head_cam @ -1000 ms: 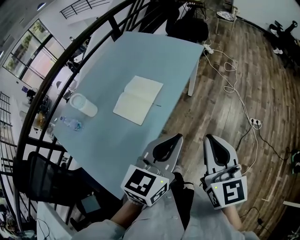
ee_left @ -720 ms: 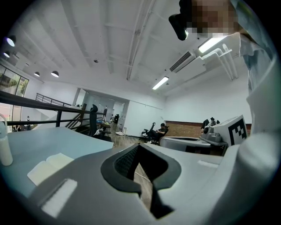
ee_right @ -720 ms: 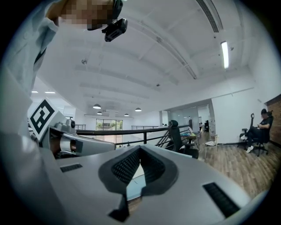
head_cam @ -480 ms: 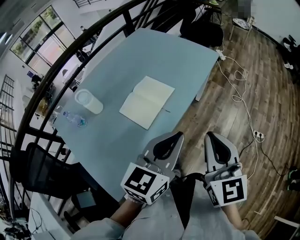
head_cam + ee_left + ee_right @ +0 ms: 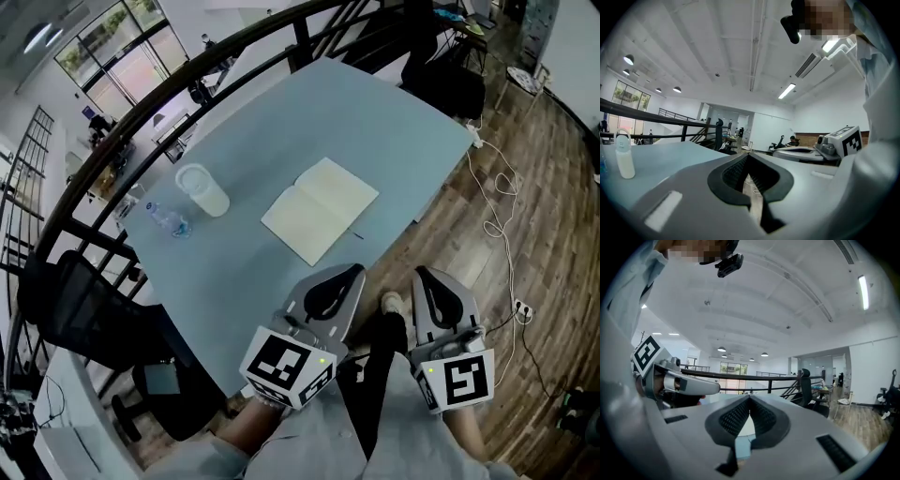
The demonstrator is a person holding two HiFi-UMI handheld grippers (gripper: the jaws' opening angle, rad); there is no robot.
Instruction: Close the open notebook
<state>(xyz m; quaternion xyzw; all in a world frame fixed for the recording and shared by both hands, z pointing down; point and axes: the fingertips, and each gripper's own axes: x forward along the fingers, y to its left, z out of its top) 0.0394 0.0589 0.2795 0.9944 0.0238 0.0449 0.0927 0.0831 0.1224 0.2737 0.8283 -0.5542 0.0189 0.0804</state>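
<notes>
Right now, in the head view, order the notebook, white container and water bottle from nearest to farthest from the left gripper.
1. Open notebook, just ahead of the left gripper.
2. White container, farther left.
3. Water bottle, leftmost.

Bright even daylight from windows (image 5: 131, 52), ceiling strip light (image 5: 863, 291) glaring white, tabletop (image 5: 375, 122) evenly lit, heavy fisheye bending at edges, black vignetted corners

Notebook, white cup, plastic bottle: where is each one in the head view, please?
notebook (image 5: 321, 210): head view, the middle, at the fold.
white cup (image 5: 203, 190): head view, its side wall.
plastic bottle (image 5: 161, 218): head view, its clear body.
</notes>
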